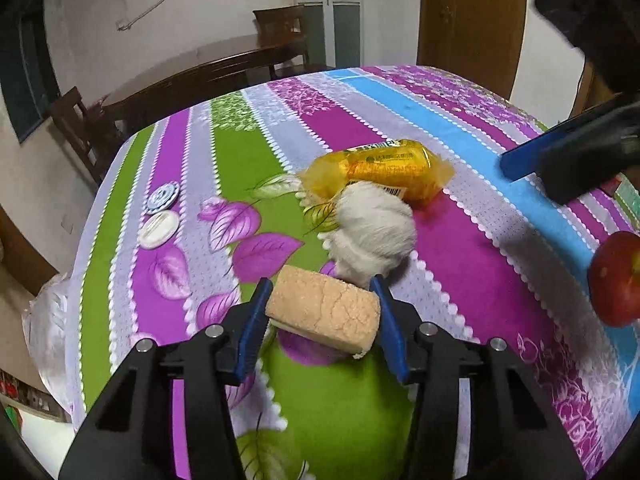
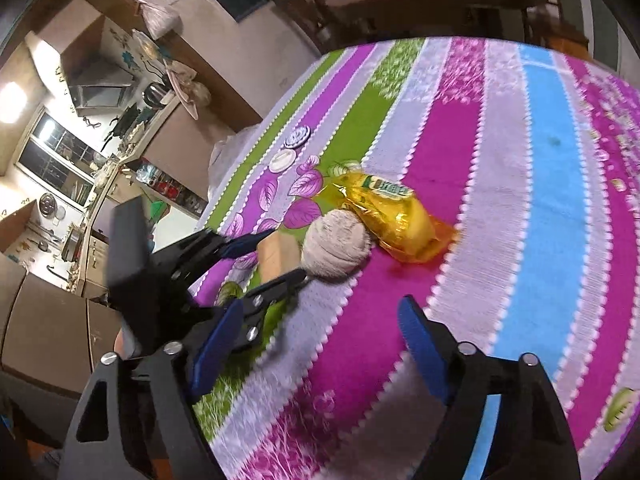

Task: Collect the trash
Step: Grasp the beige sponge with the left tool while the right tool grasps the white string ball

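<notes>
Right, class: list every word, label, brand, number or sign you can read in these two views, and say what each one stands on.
Nothing can be quoted with certainty.
Yellow snack wrapper: green brand label with pale characters, too blurred to read.
Same wrapper: a barcode near the white paper ball, digits too small.
Blue-and-white round cap: a raised pattern, no legible text.
White round cap: no text seen.

Tablecloth (image 1: pixel 360 120) is striped in magenta, green, lilac and sky blue, with purple leaf prints. Wrapper (image 1: pixel 384 166) is seen yellow-orange with green label. Tan cracked block (image 1: pixel 324 312), off-white wad (image 1: pixel 372 232), red apple (image 1: pixel 616 280), blue gripper pads (image 1: pixel 252 324) are noted.
</notes>
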The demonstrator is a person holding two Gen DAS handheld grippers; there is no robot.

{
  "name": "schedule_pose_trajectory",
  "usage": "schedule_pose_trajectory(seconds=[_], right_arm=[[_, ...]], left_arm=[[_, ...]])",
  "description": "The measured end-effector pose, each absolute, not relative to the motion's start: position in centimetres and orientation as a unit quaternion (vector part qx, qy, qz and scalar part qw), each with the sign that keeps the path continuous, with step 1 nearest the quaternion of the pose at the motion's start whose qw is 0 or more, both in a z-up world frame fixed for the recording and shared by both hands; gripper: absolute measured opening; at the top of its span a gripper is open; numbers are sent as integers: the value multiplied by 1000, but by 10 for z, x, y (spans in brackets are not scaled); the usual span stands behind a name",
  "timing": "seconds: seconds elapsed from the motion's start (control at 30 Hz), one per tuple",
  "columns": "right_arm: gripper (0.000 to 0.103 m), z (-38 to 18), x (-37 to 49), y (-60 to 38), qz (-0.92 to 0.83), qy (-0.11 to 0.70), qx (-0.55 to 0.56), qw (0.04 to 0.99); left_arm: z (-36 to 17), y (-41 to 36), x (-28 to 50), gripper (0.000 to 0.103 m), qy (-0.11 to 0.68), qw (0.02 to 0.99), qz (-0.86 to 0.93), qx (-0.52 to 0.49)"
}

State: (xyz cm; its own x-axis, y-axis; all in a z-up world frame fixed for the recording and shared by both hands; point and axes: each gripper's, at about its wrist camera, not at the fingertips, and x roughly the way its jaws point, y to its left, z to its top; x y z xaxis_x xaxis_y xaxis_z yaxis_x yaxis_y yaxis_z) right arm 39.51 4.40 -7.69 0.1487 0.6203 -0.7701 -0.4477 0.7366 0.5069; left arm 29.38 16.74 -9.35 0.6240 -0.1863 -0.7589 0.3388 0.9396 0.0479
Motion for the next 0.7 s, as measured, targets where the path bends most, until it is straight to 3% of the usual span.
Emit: schedule_pose_trajectory(seconds=[0.47,0.53,0.6,0.7], right_arm=[[71,-115,421,122,289,551,-20,783],[61,-117,424,122,278,546,-28,790],[43,-118,425,118,272,541,-34,795],[37,-115,417,111,275,531,-49,800]], left_arm=[[-97,185,286,48,417,897,-129,69],[-96,185,284,48,416,898,-126,69],[-95,186,284,47,416,899,-119,67],[-95,187,285,46,415,902,-105,62]])
